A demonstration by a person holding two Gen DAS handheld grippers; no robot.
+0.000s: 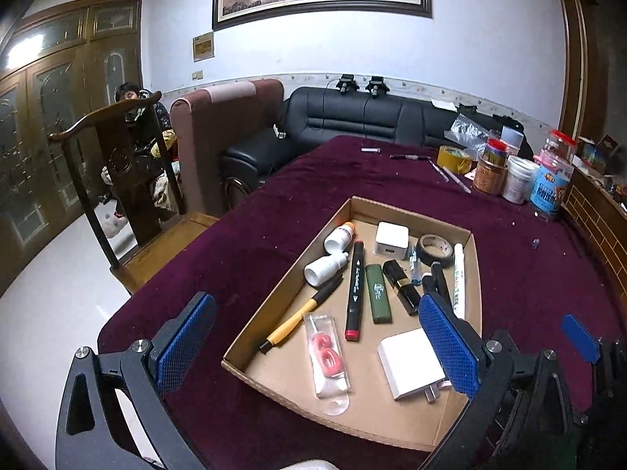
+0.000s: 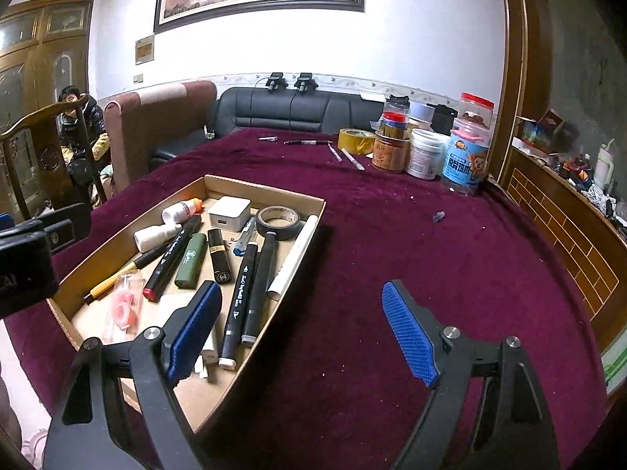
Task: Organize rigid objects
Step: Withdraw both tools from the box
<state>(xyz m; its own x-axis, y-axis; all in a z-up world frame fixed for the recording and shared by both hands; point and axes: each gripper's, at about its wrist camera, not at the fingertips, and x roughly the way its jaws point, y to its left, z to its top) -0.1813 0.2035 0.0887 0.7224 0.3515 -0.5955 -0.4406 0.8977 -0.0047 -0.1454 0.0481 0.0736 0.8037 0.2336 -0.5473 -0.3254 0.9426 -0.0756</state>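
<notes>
Maroon tablecloth [image 2: 392, 243] covers table. Cardboard tray [image 1: 288, 274] sits on it, near edge. In tray: white charger [image 1: 411, 364], black markers [image 2: 250, 293], green lighter [image 1: 378, 293], tape roll [image 2: 278, 221], white bottles [image 1: 325, 268], lying side by side. Left gripper [image 1: 317, 348] spread wide, empty, above tray. Right gripper [image 2: 301, 333] spread, empty, straddling tray's right wall.

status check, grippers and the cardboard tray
Left gripper open, empty. Right gripper open, empty. Shallow brown cardboard tray full of pens and chargers. Nothing blocking.
</notes>
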